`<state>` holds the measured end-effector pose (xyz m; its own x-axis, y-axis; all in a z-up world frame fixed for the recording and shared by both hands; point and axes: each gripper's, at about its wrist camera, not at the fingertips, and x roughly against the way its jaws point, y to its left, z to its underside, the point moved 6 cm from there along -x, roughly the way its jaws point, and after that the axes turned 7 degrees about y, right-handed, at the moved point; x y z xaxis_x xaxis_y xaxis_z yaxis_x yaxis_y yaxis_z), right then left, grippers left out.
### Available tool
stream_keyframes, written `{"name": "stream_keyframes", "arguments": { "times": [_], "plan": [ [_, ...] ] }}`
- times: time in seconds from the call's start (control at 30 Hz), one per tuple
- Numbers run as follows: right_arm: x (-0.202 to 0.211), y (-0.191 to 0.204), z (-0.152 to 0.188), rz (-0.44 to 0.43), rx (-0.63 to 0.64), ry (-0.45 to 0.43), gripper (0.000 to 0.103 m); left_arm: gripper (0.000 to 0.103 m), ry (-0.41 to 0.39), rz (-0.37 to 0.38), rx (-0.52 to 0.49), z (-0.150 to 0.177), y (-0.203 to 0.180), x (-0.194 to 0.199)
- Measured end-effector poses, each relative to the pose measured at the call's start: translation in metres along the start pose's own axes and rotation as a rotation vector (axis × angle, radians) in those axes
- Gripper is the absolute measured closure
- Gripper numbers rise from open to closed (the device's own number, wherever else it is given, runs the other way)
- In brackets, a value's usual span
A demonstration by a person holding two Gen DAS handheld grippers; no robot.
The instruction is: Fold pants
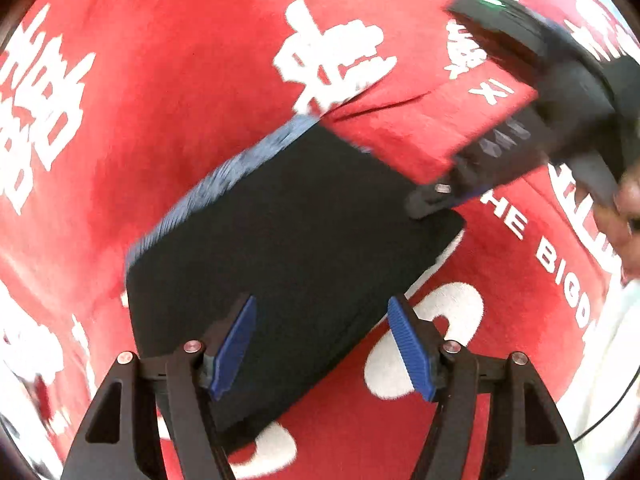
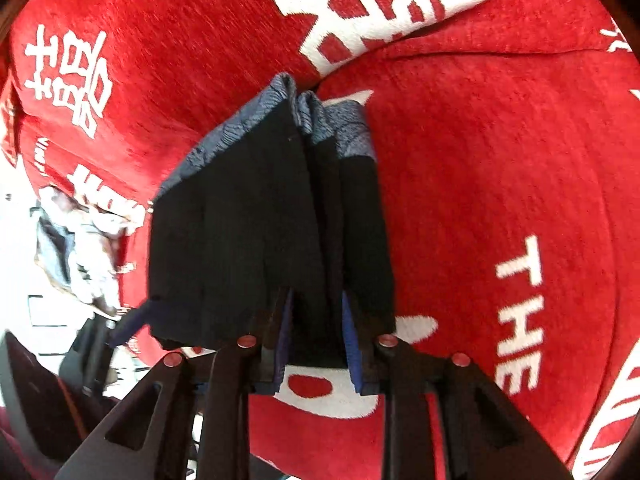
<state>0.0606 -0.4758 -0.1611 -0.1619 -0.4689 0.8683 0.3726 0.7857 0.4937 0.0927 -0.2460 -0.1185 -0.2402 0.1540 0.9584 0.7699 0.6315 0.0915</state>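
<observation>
The left gripper (image 1: 322, 346) is let go, jaws wide above the near edge of the black pants (image 1: 288, 240). The right gripper (image 2: 316, 344) pinches their far corner. They lie folded small on the red blanket (image 1: 160, 80). Next, probably let go and smooth them.

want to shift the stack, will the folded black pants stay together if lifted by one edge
Probably not. The pants are soft cloth in loose layers that fan apart near the right gripper, so they would likely droop and unfold. The fuzzy red cover probably grips, so pushing may bunch them.
</observation>
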Motion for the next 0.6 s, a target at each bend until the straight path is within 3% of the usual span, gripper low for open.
{"name": "stream_keyframes", "arguments": {
  "times": [0.23, 0.4, 0.43, 0.5, 0.6],
  "plan": [
    [-0.001, 0.007, 0.007, 0.125, -0.015, -0.008, 0.070, 0.034, 0.089, -0.003, 0.189, 0.011, 0.053, -0.013],
    [0.002, 0.008, 0.011, 0.147, -0.041, -0.002, 0.068, 0.034, 0.099, -0.079, 0.251, 0.022, 0.081, -0.018],
    [0.002, 0.009, 0.011, 0.151, -0.041, -0.001, 0.068, 0.030, 0.102, -0.079, 0.268, 0.025, 0.086, -0.017],
    [0.001, 0.010, 0.014, 0.162, -0.037, 0.002, 0.065, 0.013, 0.110, -0.067, 0.311, 0.028, 0.096, -0.019],
    [-0.002, 0.012, 0.016, 0.180, -0.036, 0.010, 0.060, 0.012, 0.107, -0.063, 0.343, 0.032, 0.105, -0.019]
  ]
}}
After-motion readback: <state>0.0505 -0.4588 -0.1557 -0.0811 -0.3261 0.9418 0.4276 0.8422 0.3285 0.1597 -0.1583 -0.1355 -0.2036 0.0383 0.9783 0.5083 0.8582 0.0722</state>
